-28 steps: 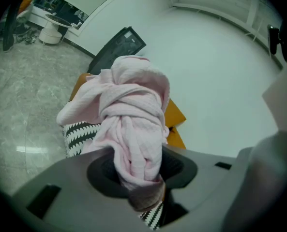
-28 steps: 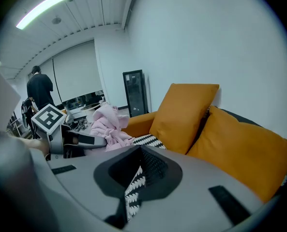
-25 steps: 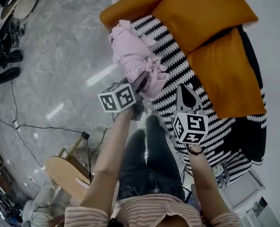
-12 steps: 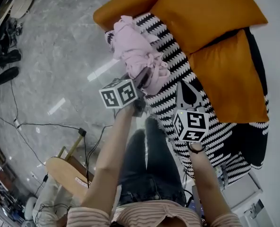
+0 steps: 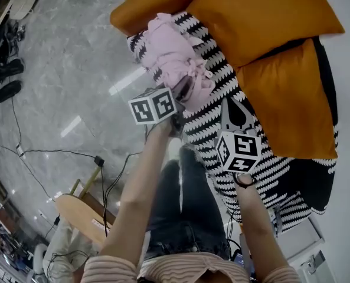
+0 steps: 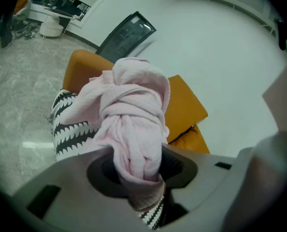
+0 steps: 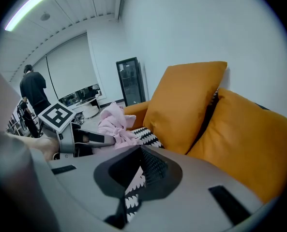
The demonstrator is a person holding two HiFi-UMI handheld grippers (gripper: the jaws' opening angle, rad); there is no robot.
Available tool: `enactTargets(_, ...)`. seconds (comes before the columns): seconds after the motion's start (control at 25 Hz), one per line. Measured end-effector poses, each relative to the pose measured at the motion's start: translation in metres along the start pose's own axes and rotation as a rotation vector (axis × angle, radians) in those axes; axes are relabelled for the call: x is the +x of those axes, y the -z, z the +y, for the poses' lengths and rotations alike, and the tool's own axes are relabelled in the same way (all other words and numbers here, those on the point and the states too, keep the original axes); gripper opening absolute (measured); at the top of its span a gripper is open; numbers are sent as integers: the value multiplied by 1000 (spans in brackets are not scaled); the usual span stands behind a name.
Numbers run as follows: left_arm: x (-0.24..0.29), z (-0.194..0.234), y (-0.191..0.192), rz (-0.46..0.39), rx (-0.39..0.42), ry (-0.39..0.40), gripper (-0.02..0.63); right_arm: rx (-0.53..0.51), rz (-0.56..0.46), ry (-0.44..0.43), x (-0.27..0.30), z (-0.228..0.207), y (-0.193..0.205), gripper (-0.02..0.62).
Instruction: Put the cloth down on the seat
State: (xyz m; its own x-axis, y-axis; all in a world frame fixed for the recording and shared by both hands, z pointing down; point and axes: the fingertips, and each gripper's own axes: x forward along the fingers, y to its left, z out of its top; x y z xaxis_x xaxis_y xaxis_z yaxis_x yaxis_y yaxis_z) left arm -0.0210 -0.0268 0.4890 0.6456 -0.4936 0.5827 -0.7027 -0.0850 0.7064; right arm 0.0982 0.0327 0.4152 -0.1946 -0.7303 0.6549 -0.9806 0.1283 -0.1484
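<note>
A bunched pink cloth (image 5: 173, 56) hangs over the front left corner of the black-and-white patterned seat (image 5: 222, 108); whether it rests on the seat I cannot tell. My left gripper (image 5: 182, 91) is shut on the cloth's lower end. In the left gripper view the cloth (image 6: 131, 105) stands knotted up out of the left gripper (image 6: 138, 166), with the seat (image 6: 70, 129) behind it. My right gripper (image 5: 232, 112) hovers over the middle of the seat, shut and empty. The right gripper view shows the right gripper (image 7: 139, 170) with the cloth (image 7: 115, 122) to its left.
Two orange back cushions (image 5: 257, 16) (image 5: 287, 99) line the far side of the seat, and an orange armrest (image 5: 145, 7) lies behind the cloth. On the marble floor (image 5: 62, 69) to the left are cables (image 5: 107, 164) and a wooden stool (image 5: 83, 214). A person (image 7: 34, 88) stands far off.
Both grippers have sunk and moved forward toward the seat. The cloth has travelled with the left gripper, from beside the seat's edge to over its front corner.
</note>
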Motion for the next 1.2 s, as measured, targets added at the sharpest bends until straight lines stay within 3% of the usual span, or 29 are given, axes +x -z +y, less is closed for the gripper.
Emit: enactTargets(1.2, 85, 36, 19, 79, -18, -93, 156, -29, 169, -62, 91, -19, 35, 8)
